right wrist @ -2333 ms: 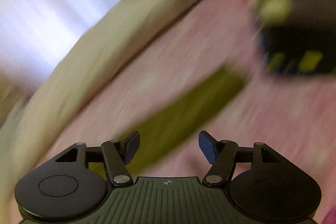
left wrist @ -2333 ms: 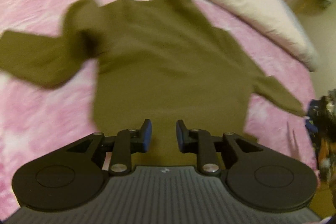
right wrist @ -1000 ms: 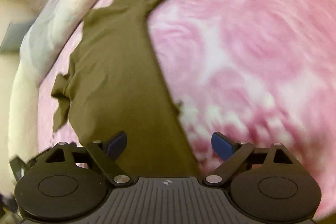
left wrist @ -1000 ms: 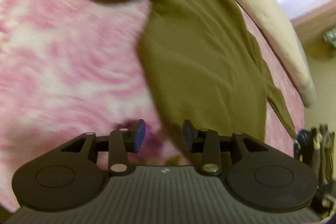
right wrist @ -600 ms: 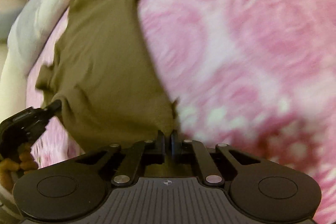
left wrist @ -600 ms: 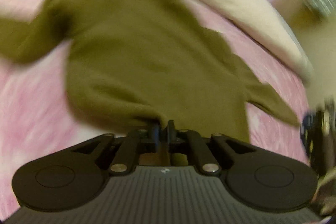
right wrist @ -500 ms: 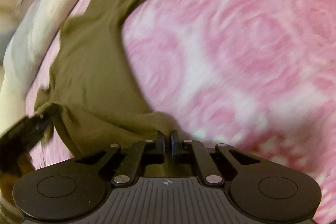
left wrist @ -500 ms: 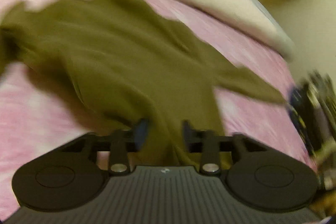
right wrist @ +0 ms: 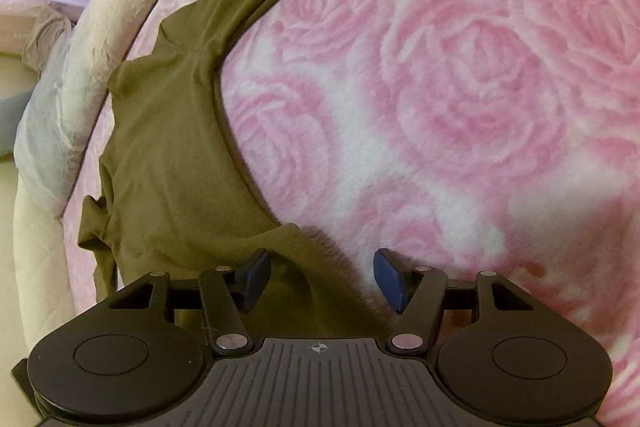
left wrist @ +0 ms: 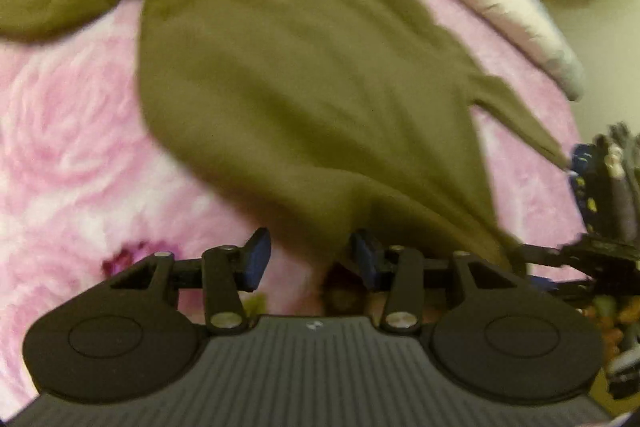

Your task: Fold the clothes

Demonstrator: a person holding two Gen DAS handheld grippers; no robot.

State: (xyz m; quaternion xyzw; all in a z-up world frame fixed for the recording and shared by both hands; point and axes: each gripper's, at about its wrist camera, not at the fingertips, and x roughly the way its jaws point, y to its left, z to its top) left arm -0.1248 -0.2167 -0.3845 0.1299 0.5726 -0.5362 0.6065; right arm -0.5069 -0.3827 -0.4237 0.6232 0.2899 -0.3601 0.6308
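Both grippers, left (left wrist: 308, 255) closing and right (right wrist: 322, 277) opening, straddle the hem of the olive shirt (left wrist: 304, 67), gripping nothing. It lies spread on the pink blanket (right wrist: 460, 87). Next, likely clamp both hem corners.

Left gripper (left wrist: 306, 255) angled steeply down, jaws closing but not yet together, blue pads (left wrist: 256, 259) apart. Right gripper (right wrist: 322, 277) pitched down likewise, jaws opening, pads (right wrist: 390, 279) spread wide and pressing on nothing.
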